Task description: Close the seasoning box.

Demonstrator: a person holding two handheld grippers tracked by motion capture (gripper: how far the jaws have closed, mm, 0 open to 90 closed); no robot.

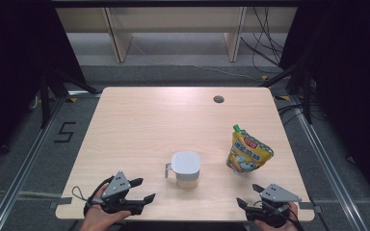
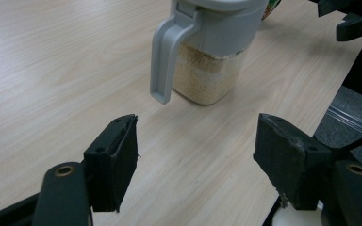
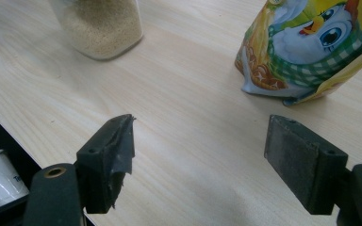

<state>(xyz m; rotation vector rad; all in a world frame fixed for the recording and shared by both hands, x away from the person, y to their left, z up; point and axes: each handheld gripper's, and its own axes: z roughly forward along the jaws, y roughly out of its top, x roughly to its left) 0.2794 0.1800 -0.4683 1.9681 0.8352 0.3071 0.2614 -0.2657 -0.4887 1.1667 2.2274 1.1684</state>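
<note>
Grippers [image 1: 144,190] [image 1: 249,195] near table [image 1: 139,115] front edge

Bright even light, soft shadows, slight blur

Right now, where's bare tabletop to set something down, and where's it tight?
Free: the whole far half of the table up to the grommet hole, plus the left side beside the lidded jar. Tight: the gap between jar and yellow pouch, and the near edge, where the open left tongs and right tongs sit.
</note>
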